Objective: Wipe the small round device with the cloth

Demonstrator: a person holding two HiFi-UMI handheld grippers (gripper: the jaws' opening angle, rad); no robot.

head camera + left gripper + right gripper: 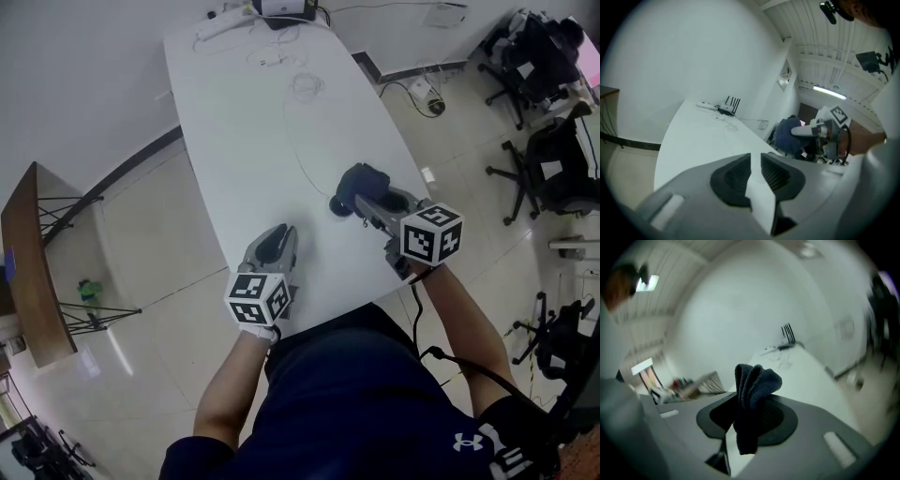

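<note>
My right gripper is shut on a dark blue cloth, which bunches up out of its jaws in the right gripper view. A small round dark device lies on the white table, right against the cloth's left side. A thin cable runs from the device up the table. My left gripper rests low over the table's near edge, left of the device and apart from it. Its jaws are closed to a thin slit with nothing between them. The left gripper view also shows the cloth.
A router, a white power strip and a coiled cable lie at the table's far end. Office chairs stand on the floor to the right. A wooden stand is at the left.
</note>
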